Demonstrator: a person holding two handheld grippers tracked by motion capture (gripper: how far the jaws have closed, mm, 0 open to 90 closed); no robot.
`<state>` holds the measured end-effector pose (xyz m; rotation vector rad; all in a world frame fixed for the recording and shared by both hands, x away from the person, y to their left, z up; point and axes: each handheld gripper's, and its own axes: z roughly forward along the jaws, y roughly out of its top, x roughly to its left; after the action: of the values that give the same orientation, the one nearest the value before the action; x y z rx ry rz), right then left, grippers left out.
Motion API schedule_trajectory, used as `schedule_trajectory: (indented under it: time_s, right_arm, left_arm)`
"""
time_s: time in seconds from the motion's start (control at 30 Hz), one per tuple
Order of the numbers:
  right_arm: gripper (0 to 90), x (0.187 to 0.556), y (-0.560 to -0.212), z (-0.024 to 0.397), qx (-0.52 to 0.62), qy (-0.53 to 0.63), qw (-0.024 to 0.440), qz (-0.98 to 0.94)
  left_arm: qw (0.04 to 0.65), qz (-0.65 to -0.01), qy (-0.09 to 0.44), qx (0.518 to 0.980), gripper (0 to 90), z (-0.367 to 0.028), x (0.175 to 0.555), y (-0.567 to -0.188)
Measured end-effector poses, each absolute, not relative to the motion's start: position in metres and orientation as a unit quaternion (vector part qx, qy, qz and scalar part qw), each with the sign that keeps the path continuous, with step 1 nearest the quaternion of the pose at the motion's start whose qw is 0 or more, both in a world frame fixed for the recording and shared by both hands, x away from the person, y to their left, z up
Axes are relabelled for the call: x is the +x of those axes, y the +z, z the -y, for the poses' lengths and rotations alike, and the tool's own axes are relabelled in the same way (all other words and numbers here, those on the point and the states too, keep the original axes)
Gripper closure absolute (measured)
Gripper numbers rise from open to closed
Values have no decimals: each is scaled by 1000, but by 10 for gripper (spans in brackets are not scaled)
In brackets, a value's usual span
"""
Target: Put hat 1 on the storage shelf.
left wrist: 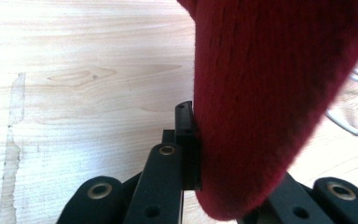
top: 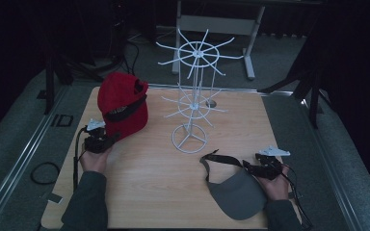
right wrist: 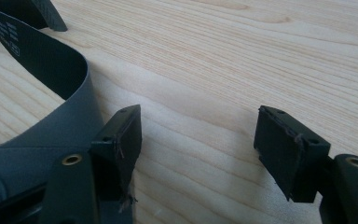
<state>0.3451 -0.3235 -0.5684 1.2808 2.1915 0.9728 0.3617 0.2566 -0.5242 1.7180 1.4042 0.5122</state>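
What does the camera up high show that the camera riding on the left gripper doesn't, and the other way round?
The high view takes in the whole white wire display rack, the grey sun visor with its black strap, the right gripper and both of the person's hands. The left gripper view gives the close-up: the left gripper pinching the fuzzy brim of the red fabric cap. Both show that cap, the light wooden table and part of the rack's round base.

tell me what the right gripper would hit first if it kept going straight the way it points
Probably nothing soon: the right gripper has bare table ahead between its open jaws; the grey visor lies just beside its left jaw.
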Motion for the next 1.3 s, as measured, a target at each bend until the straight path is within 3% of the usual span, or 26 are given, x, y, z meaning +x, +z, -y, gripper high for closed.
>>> schedule_trajectory:
  time_s: [1.3]
  right_arm:
    - [319, 345, -568, 324, 461, 350, 210, -788]
  left_arm:
    - [442, -522, 236, 690, 861, -252, 354, -475]
